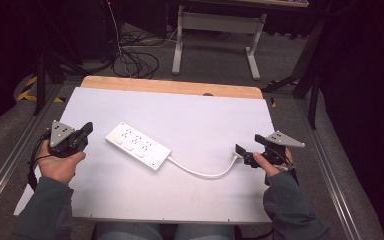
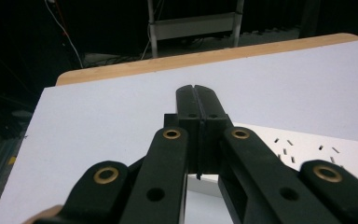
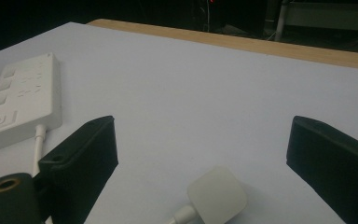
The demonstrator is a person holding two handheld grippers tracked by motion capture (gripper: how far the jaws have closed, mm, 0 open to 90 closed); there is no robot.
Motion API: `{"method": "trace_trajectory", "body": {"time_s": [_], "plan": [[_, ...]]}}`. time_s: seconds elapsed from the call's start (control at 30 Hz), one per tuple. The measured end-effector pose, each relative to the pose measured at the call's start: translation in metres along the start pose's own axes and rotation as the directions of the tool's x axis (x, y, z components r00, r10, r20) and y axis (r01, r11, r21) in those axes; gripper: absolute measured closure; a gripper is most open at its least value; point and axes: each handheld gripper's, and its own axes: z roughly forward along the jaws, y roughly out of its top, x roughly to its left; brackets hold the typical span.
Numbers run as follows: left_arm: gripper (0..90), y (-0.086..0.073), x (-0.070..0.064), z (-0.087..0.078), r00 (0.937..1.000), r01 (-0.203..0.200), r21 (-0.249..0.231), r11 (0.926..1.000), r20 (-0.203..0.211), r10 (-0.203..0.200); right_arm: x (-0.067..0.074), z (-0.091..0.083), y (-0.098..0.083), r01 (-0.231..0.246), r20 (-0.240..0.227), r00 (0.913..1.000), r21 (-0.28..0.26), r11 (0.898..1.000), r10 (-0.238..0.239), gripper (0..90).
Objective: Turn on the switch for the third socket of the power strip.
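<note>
A white power strip (image 1: 137, 146) lies flat on the white table (image 1: 205, 115), left of centre. Its white cable (image 1: 200, 172) curves right to a white plug (image 1: 236, 156). My left gripper (image 1: 86, 129) is held at the table's left edge, beside the strip's left end. In the left gripper view its jaws (image 2: 196, 91) stand shut with nothing between them, and the strip (image 2: 307, 151) shows to the right. My right gripper (image 1: 250, 145) is at the plug. In the right gripper view it (image 3: 203, 135) is open, and the plug (image 3: 217, 193) lies on the table between the jaws, untouched.
A wooden strip (image 1: 170, 86) runs along the table's far edge. Beyond it stand the white legs of another table (image 1: 179, 42), with loose cables (image 1: 135, 62) on the floor. Metal rails (image 1: 10, 160) flank the table on both sides.
</note>
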Motion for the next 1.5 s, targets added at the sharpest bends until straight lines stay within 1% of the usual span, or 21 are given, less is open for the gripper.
{"method": "trace_trajectory", "body": {"time_s": [0.07,0.13,0.27,0.3,0.37,0.43,0.47,0.63,0.73,0.8,0.83,0.9,0.93,1.13,1.3,1.43,1.5], "plan": [[90.0,0.0,-0.002,0.003,1.0,-0.002,0.011,0.9999,-0.002,0.002,0.0,0.0,0.0,0.0,-0.001,1.0,0.0,1.0,0.0,9.0],[90.0,0.001,-0.003,0.004,0.9999,-0.014,0.025,0.9996,0.005,0.014,0.0,0.0,0.0,0.001,0.0,1.0,0.0,1.0,-0.001,9.0],[90.0,0.001,-0.005,0.006,0.9997,-0.02,0.032,0.9993,0.017,0.019,0.0,0.0,0.0,0.0,-0.001,1.0,0.0,1.0,0.0,9.0],[90.0,0.001,-0.005,0.006,0.9994,-0.029,0.032,0.9991,0.021,0.029,0.0,0.0,0.0,0.0,-0.001,1.0,0.0,1.0,0.0,9.0],[90.0,0.001,-0.006,0.007,0.9991,-0.03,0.034,0.999,0.031,0.029,0.0,-0.001,0.0,-0.003,-0.002,1.0,-0.004,1.0,0.003,9.0],[90.0,0.001,-0.006,0.007,0.9992,-0.029,0.036,0.999,0.03,0.028,0.001,-0.001,0.0,-0.003,-0.003,1.0,-0.005,1.0,0.003,9.0],[90.0,0.001,-0.006,0.009,0.9987,-0.037,0.045,0.9983,0.036,0.035,0.0,-0.001,0.0,0.001,-0.004,1.0,-0.003,1.0,-0.001,9.0],[90.0,0.001,-0.008,0.013,0.9981,-0.046,0.063,0.9969,0.043,0.043,0.0,0.0,0.0,0.004,-0.003,1.0,-0.001,1.0,-0.004,9.2],[90.0,0.001,-0.011,0.017,0.9966,-0.064,0.082,0.9945,0.057,0.06,0.0,0.0,0.0,-0.002,-0.003,1.0,-0.005,1.0,0.001,9.2],[90.0,0.001,-0.012,0.019,0.9961,-0.069,0.086,0.9939,0.06,0.064,0.0,0.0,0.0,-0.002,-0.002,1.0,-0.005,1.0,0.002,9.2],[90.0,0.001,-0.014,0.022,0.9949,-0.08,0.095,0.9923,0.069,0.073,0.0,0.0,0.0,-0.003,-0.003,1.0,-0.005,1.0,0.003,9.2],[90.0,0.001,-0.015,0.023,0.9941,-0.086,0.104,0.9909,0.075,0.079,0.0,-0.001,0.0,-0.003,-0.003,1.0,-0.006,1.0,0.003,9.2],[90.0,0.0,-0.016,0.024,0.9934,-0.087,0.111,0.99,0.084,0.078,0.0,-0.001,0.0,-0.001,-0.004,1.0,-0.007,1.0,0.001,9.2],[90.0,-0.001,-0.016,0.026,0.9932,-0.086,0.126,0.9883,0.089,0.075,0.0,-0.001,0.0,0.0,-0.001,1.0,-0.007,1.0,0.0,9.0],[90.0,-0.001,-0.02,0.029,0.9912,-0.102,0.139,0.985,0.098,0.089,0.0,-0.001,0.001,0.003,-0.005,1.0,-0.01,1.0,-0.003,9.0],[90.0,-0.002,-0.021,0.033,0.99,-0.105,0.163,0.981,0.11,0.088,0.001,-0.001,0.001,0.003,-0.006,1.0,-0.006,1.0,-0.003,9.0],[90.0,-0.003,-0.023,0.038,0.9882,-0.106,0.181,0.9777,0.129,0.083,0.001,0.0,0.0,0.003,-0.005,1.0,-0.005,1.0,-0.003,9.0]]}}
